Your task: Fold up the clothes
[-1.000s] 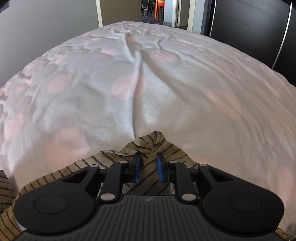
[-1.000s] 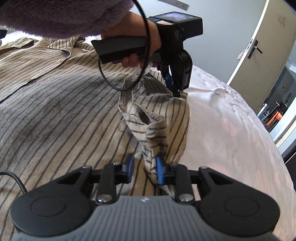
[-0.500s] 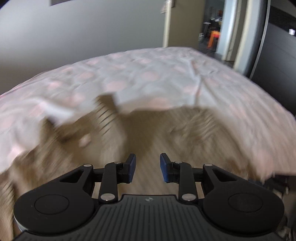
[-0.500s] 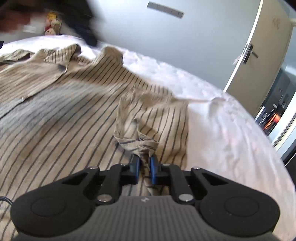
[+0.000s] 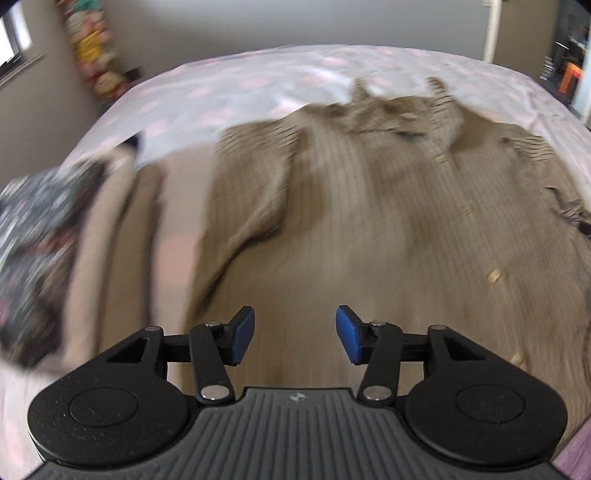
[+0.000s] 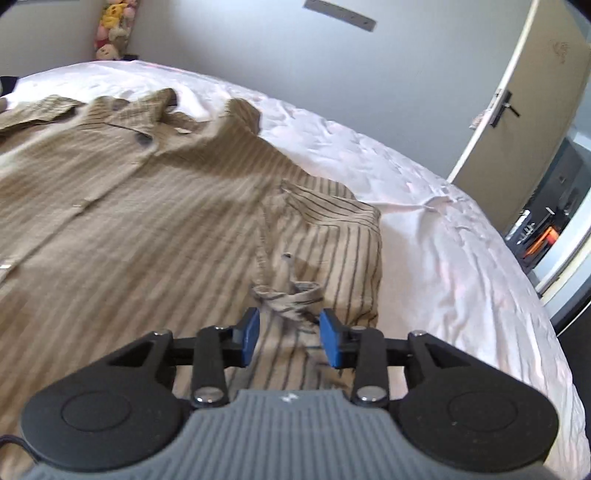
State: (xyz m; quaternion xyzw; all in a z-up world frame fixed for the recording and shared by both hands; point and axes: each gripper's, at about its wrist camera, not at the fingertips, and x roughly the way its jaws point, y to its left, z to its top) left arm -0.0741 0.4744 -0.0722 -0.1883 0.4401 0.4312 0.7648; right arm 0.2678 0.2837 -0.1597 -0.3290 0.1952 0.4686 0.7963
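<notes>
The striped shirt point(image 6: 122, 206) lies spread flat on the bed point(image 6: 424, 221), front side up with the button line visible, and its long axis runs from the collar point(image 6: 147, 107) at the far end of the bed toward the cameras; in the right wrist view the collar points up and to the left, in the left wrist view point(image 5: 399, 107) it points straight away. The right sleeve is folded over the body of the shirt, and its cuff point(image 6: 291, 295) is bunched just in front of the right gripper point(image 6: 289, 334). That gripper's jaws have just been opening; the cuff sits between the blue pads point(image 6: 250, 334) but they are not pressing on it, so it is released. The left gripper point(image 5: 295, 334) hovers above the lower body of the shirt, its jaws have just been opening too and stand wide with only cloth far below them. The left wrist view, very blurred, shows alone a dark patterned fabric point(image 5: 33, 236) at the left edge and a beige cloth beside it. Only the right wrist view shows the door point(image 6: 524, 110) and the plush toys point(image 6: 110, 29) sharply
</notes>
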